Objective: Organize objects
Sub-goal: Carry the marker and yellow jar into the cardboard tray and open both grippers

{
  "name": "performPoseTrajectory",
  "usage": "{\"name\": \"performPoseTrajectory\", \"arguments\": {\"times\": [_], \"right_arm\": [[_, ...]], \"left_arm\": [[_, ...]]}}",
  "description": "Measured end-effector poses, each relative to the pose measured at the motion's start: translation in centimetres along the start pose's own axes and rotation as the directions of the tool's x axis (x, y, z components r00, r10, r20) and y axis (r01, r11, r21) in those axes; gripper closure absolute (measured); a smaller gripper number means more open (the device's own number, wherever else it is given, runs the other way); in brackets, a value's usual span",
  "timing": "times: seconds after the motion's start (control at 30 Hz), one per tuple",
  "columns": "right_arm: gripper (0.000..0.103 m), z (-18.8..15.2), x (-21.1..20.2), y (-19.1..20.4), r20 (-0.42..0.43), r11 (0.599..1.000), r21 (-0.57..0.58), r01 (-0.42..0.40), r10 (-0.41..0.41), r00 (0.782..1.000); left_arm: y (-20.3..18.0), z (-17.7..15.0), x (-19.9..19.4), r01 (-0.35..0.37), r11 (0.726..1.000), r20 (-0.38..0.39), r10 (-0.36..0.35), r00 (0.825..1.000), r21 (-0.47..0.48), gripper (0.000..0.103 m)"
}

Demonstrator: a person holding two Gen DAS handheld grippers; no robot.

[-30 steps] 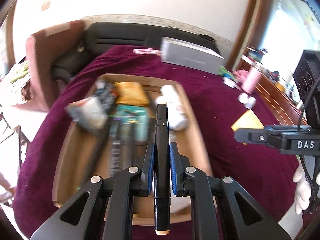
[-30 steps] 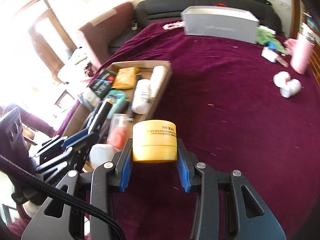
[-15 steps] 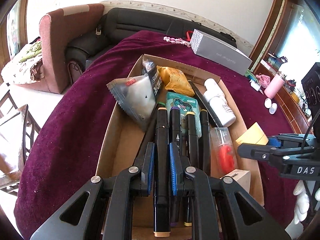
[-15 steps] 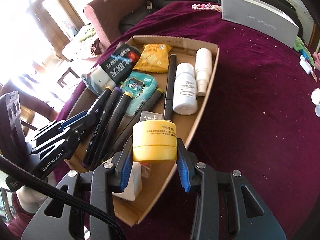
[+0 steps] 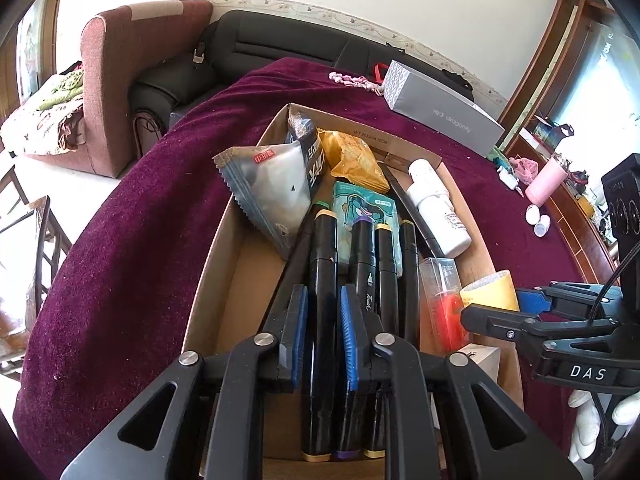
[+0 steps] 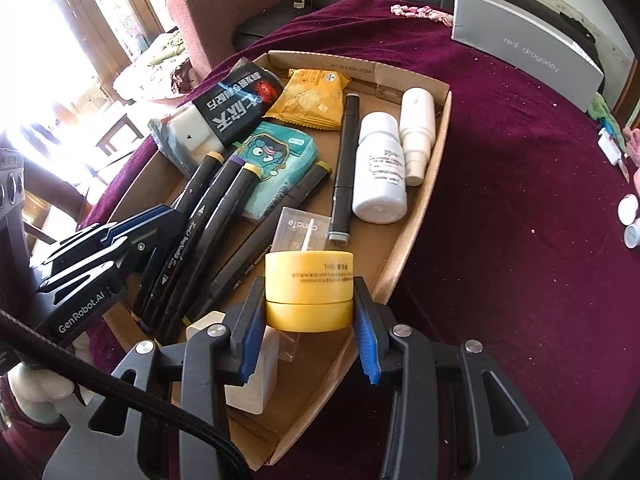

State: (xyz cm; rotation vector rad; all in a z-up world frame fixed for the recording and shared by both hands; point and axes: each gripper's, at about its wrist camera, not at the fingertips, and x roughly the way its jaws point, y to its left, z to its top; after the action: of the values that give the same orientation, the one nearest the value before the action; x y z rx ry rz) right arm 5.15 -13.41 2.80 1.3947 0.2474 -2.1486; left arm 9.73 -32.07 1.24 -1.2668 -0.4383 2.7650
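A shallow cardboard box (image 5: 224, 264) (image 6: 420, 216) on the purple cloth holds snack packets, markers, white bottles and a clear case. My left gripper (image 5: 323, 320) sits low over the box with a black marker (image 5: 323, 264) between its blue pads; small gaps show on both sides, so the marker lies beside the other markers in the box. It also shows in the right wrist view (image 6: 132, 232). My right gripper (image 6: 309, 312) is shut on a yellow jar (image 6: 309, 288) and holds it above the box's near right part. The jar also shows in the left wrist view (image 5: 490, 290).
A grey gift box (image 5: 440, 114) (image 6: 528, 48) lies at the far side of the cloth. A pink cup (image 5: 546, 180) and small white caps (image 6: 630, 220) stand to the right. A white block (image 6: 248, 368) sits in the box's near corner. A sofa and armchair stand behind.
Both grippers moved in low over the box. The left gripper's pads have parted slightly from the black marker, which now lies with the other markers. The yellow jar stays gripped.
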Motion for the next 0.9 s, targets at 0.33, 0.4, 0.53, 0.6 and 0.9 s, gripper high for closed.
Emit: {"name": "performPoseTrajectory", "arguments": {"times": [0.33,0.4,0.53,0.6,0.9], "right_arm": [[0.046,-0.4,-3.0,-0.4,0.139,1.0,0.013,-0.019,0.017,0.99],[0.042,-0.7,-3.9,-0.8,0.182,0.999,0.03,-0.019,0.013,0.983],[0.038,-2.1,-5.5,-1.9,0.28,0.995,0.098,0.01,-0.037,0.959],[0.037,-2.8,-6.0,-2.7,0.315,0.99,0.139,0.012,-0.056,0.947],[0.036,-5.8,-7.2,-4.6,0.364,0.974,0.212,0.077,-0.152,0.919]], "left_arm": [[-2.3,0.0,-1.1,-0.056,0.998,0.05,0.055,0.997,0.03,0.046],[-3.2,0.0,-1.7,-0.075,0.997,0.071,0.072,0.995,0.036,0.046],[-5.5,-0.2,-3.5,-0.157,0.986,0.165,0.145,0.976,0.06,0.045],[-6.6,-0.4,-4.5,-0.204,0.977,0.222,0.185,0.957,0.064,0.042],[-8.6,-0.9,-7.1,-0.065,0.998,0.26,0.068,0.963,-0.019,0.006]]}}
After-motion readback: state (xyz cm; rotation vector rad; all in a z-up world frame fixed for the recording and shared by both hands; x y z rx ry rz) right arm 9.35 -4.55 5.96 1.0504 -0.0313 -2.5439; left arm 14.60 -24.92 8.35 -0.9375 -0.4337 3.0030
